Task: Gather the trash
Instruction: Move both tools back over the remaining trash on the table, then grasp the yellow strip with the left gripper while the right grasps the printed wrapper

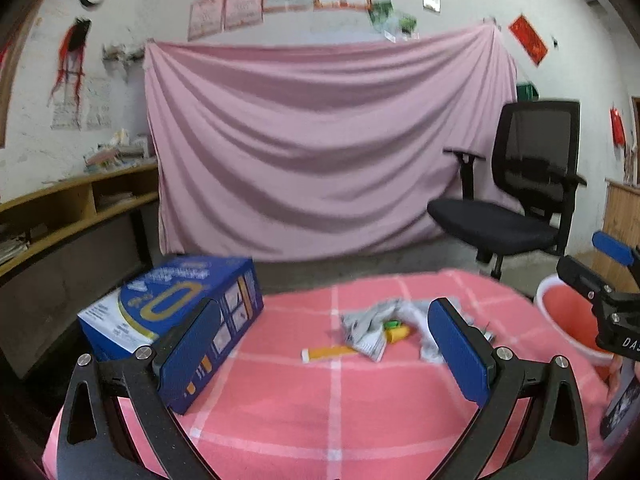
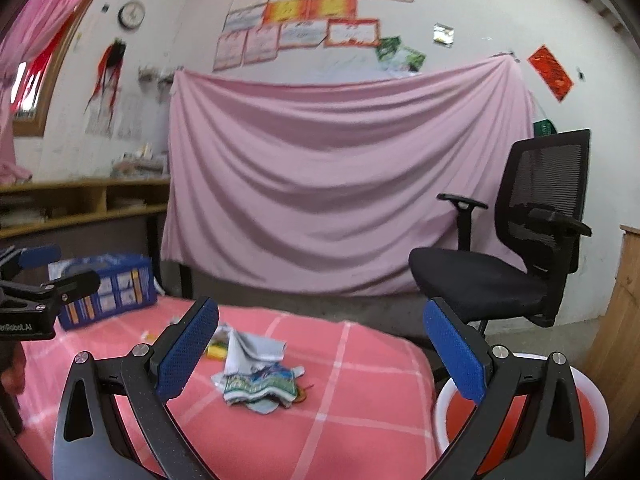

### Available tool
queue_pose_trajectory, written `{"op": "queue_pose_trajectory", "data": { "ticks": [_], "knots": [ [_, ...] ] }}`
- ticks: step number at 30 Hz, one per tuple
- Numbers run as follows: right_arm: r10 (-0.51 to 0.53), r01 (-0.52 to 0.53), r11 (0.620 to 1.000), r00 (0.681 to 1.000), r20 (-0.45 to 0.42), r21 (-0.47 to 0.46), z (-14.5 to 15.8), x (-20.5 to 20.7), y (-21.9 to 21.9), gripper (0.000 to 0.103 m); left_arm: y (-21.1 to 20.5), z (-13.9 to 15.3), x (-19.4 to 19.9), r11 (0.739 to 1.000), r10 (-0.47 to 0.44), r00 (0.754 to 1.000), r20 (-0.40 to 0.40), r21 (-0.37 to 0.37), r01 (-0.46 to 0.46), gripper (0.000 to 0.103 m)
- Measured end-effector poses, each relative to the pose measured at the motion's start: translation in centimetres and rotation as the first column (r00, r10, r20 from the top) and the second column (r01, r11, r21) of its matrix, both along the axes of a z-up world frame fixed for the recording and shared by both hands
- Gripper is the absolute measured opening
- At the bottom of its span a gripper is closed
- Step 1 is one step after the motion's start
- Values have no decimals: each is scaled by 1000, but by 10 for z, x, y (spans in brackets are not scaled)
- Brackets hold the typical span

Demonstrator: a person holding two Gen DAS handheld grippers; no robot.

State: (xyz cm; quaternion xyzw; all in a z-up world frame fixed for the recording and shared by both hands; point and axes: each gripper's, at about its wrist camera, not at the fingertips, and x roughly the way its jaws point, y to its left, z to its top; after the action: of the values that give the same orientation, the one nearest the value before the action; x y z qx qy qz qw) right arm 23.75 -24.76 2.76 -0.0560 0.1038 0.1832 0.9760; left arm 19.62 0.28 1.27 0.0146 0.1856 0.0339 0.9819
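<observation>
Left tool: jaws wide apart, empty, above tabletop.
Right tool: jaws wide apart, empty.
Trash: crumpled wrappers mid-tabletop.
Bin: beside tabletop's right edge.

Crumpled wrappers heaped mid-cloth; orange tube, possibly glue, flat just beside.

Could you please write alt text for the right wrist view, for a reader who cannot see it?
The open right gripper hovers over a pink checked tablecloth with crumpled wrappers lying ahead of it. A red bucket stands off the table's right edge, a blue box sits far left, and a black office chair stands behind.
</observation>
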Motion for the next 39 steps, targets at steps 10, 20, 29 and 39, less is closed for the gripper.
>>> {"op": "queue_pose_trajectory", "data": {
  "ticks": [10, 20, 29, 39],
  "knots": [
    [27, -64, 994, 935, -354, -94, -35, 58, 21, 103, 16, -31, 55, 998, -57, 954, -293, -38, 49, 101],
    [108, -180, 980, 842, -528, -86, -55, 92, 51, 89, 17, -45, 90, 991, -111, 906, -409, 24, 132, 86],
    [139, -226, 972, 781, -609, -68, -67, 102, 51, 79, 8, -63, 124, 965, -213, 844, -492, 29, 261, 81],
    [158, -247, 968, 757, -634, -54, -70, 102, 45, 61, 5, -67, 126, 928, -317, 775, -546, -12, 372, 44]
  ]
}}
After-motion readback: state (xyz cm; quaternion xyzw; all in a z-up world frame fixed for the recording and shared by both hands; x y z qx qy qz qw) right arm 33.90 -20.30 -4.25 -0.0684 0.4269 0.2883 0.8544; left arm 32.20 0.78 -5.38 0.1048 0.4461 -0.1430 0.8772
